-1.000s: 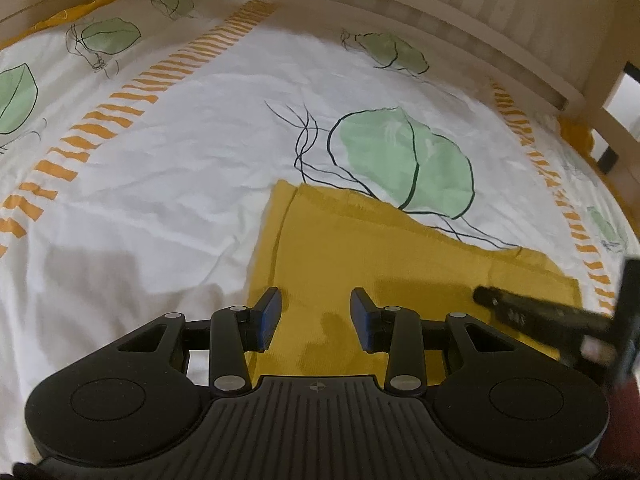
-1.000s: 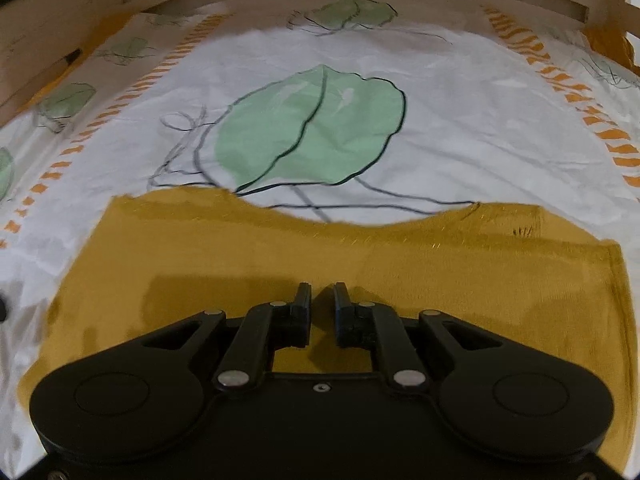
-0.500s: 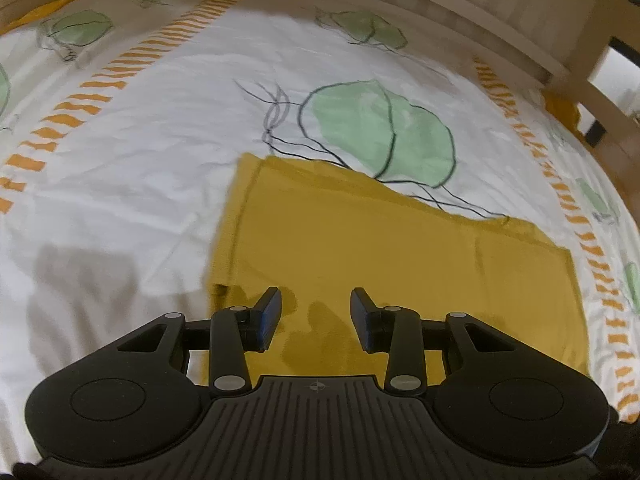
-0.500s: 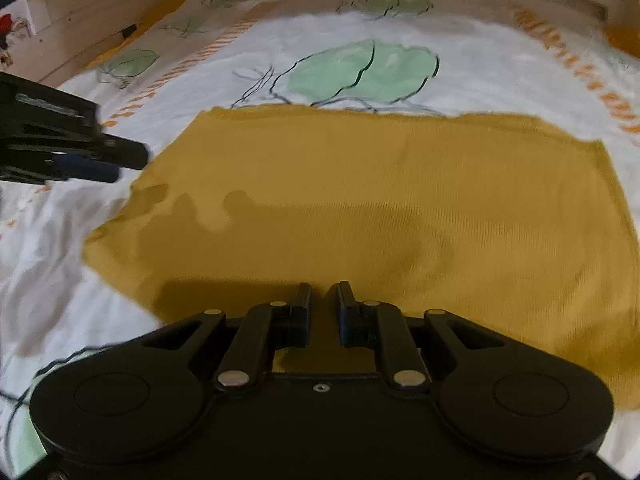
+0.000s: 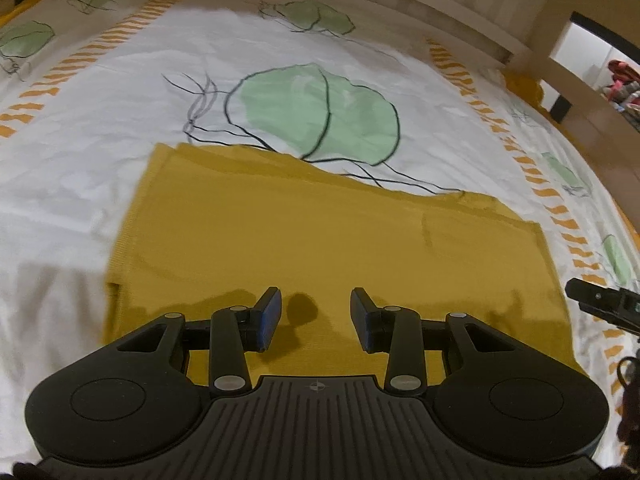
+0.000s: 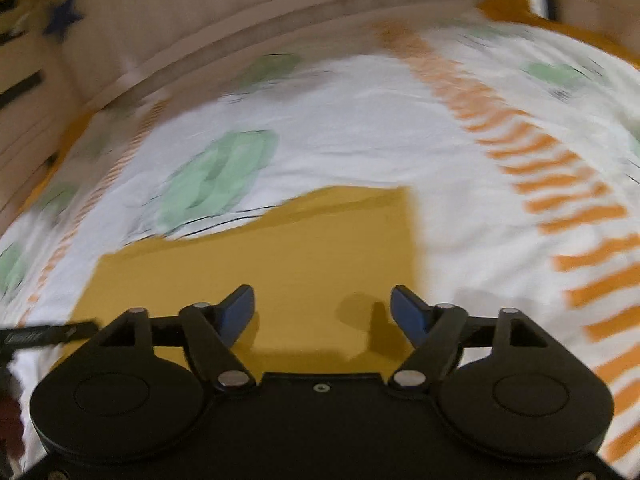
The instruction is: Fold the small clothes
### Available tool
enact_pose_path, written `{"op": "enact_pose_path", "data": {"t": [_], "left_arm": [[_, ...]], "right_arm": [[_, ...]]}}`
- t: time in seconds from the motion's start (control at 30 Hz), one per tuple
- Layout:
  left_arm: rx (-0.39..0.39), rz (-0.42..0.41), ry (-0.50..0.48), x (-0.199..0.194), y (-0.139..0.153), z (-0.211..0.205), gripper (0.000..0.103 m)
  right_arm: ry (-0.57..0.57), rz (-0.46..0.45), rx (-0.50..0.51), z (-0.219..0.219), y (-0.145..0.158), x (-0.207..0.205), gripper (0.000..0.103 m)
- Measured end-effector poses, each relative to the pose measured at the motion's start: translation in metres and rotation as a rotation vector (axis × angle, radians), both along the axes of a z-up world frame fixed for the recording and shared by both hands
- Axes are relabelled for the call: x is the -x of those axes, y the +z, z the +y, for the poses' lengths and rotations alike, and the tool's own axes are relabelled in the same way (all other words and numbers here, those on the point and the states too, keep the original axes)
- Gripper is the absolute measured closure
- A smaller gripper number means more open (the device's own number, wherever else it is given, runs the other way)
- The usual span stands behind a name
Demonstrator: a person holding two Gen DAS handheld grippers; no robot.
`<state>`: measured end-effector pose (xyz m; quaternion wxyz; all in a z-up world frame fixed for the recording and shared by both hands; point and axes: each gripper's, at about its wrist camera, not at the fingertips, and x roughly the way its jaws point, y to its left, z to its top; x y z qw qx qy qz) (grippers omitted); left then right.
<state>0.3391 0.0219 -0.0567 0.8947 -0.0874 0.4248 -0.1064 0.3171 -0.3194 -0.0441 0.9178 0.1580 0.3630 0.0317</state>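
A mustard-yellow garment (image 5: 312,232) lies flat on the white bedsheet, folded into a rough rectangle. My left gripper (image 5: 316,314) hovers over its near edge, jaws partly apart with nothing between them. In the right wrist view the same yellow garment (image 6: 280,264) shows its right edge and far corner, blurred by motion. My right gripper (image 6: 322,312) is above the garment's near right part; its jaws are opening wide and hold nothing. A tip of the right gripper (image 5: 600,300) shows at the right edge of the left wrist view. The left gripper's finger (image 6: 48,334) pokes in at the left edge.
The sheet (image 5: 120,128) is white with green leaf prints (image 5: 320,116) and orange dashed stripes (image 6: 560,200). A wooden bed rail (image 5: 400,4) curves along the far side, with a post (image 5: 540,44) at the right.
My right gripper swung to the garment's right side and its jaws went from nearly shut to wide apart. The left gripper drew back toward the near edge, its opening unchanged.
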Motion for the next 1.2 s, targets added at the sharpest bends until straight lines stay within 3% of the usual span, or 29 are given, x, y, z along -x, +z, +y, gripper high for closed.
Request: {"op": "enact_pose_path", "data": {"t": [0.13, 0.2, 0.47, 0.8, 1.03, 1.07, 1.1, 1.13, 1.2], "left_arm": [[-0.014, 0.011, -0.024, -0.003, -0.005, -0.012, 0.066], [-0.026, 0.01, -0.034, -0.003, -0.008, -0.016, 0.066], [-0.062, 0.021, -0.049, 0.0, -0.018, -0.021, 0.066], [-0.089, 0.026, -0.063, -0.037, -0.019, -0.054, 0.066], [-0.151, 0.022, -0.102, -0.046, -0.028, -0.067, 0.064], [-0.154, 0.026, -0.103, -0.046, -0.028, -0.068, 0.064], [-0.152, 0.029, -0.104, -0.046, -0.027, -0.067, 0.064], [-0.145, 0.032, -0.102, -0.047, -0.025, -0.066, 0.064], [-0.113, 0.034, -0.084, -0.044, -0.02, -0.059, 0.064]], "right_arm": [[-0.045, 0.092, -0.082, -0.036, -0.022, -0.008, 0.022], [-0.006, 0.136, -0.179, -0.04, -0.037, -0.015, 0.02], [0.048, 0.087, -0.375, -0.042, -0.055, -0.028, 0.008], [0.058, 0.077, -0.429, -0.049, -0.059, -0.026, 0.007], [0.076, 0.074, -0.423, -0.05, -0.058, -0.025, 0.008], [0.076, 0.072, -0.423, -0.05, -0.058, -0.025, 0.01], [0.077, 0.069, -0.416, -0.05, -0.057, -0.025, 0.022], [0.077, 0.068, -0.402, -0.049, -0.057, -0.026, 0.045], [0.079, 0.088, -0.383, -0.046, -0.058, -0.028, 0.073]]}}
